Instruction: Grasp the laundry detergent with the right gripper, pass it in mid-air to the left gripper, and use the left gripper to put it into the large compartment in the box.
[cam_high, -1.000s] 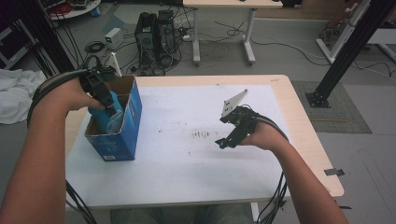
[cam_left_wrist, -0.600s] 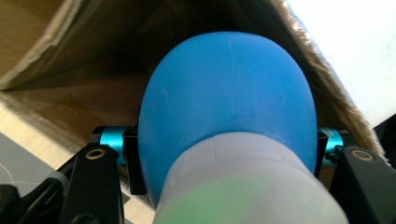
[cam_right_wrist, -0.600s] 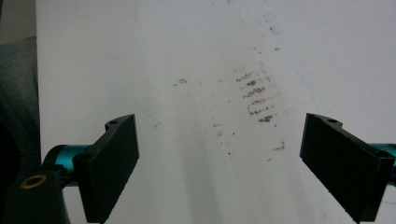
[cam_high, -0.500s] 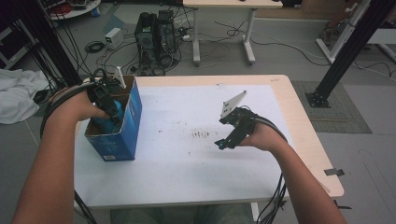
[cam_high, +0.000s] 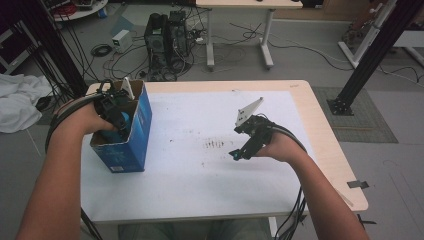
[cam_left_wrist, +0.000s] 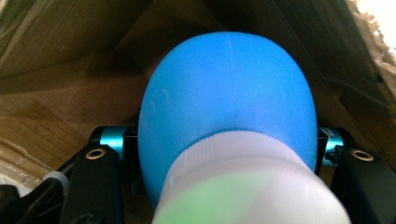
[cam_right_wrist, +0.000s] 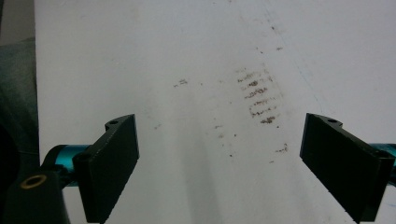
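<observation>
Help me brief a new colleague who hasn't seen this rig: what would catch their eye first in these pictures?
Most striking is the blue box standing open at the table's left edge, with the left gripper reaching into it. Inside, its jaws clasp a blue, white-collared object. The right gripper hovers open over dark smudges on the white table top.

The box stands at the table's left edge and is the one obstacle on the surface. Its open top is occupied by the left gripper and a blue object clamped between its jaws; cardboard walls close in on all sides. The white surface right of the box is bare apart from dark marks. The right gripper, jaws spread, hangs over this free area.
</observation>
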